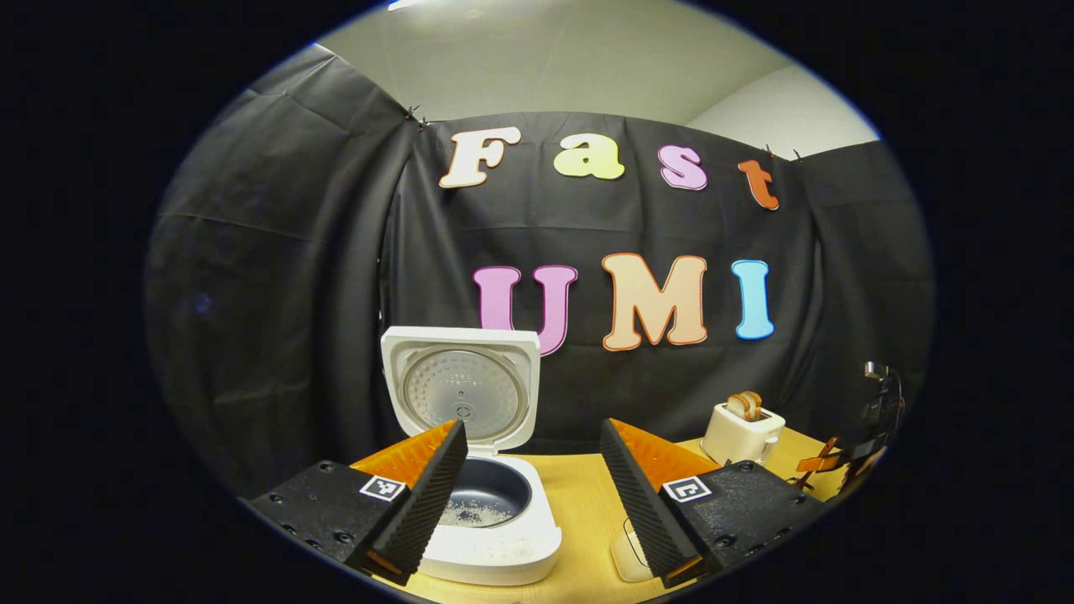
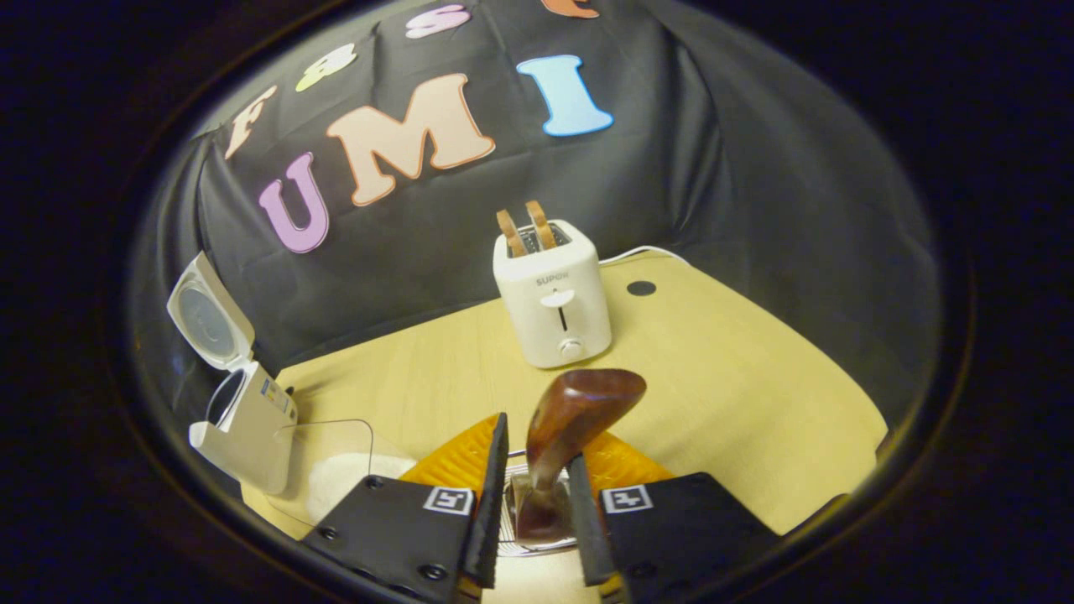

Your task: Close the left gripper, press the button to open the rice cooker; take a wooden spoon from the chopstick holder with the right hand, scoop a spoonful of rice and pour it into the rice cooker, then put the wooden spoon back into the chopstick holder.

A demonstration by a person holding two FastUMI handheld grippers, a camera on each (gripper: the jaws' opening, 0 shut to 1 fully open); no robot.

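The white rice cooker [image 1: 491, 537] stands with its lid [image 1: 460, 390] raised, and rice grains lie in the dark inner pot [image 1: 487, 499]. My left gripper [image 1: 533, 470] hangs open just in front of it with nothing between the fingers. In the right gripper view the wooden spoon [image 2: 579, 411] stands bowl up, its handle reaching down into the wire chopstick holder [image 2: 524, 549]. My right gripper [image 2: 537, 453] brackets the handle. The handle rests against the right finger, and a thin gap shows at the left finger. The cooker [image 2: 247, 419] sits at the far left there.
A white toaster [image 2: 554, 302] holding two bread slices stands on the wooden table [image 2: 738, 394], also seen as the toaster [image 1: 742, 432]. A clear container of rice [image 2: 344, 474] sits beside the cooker. A dark round hole [image 2: 641, 288] marks the table behind the toaster.
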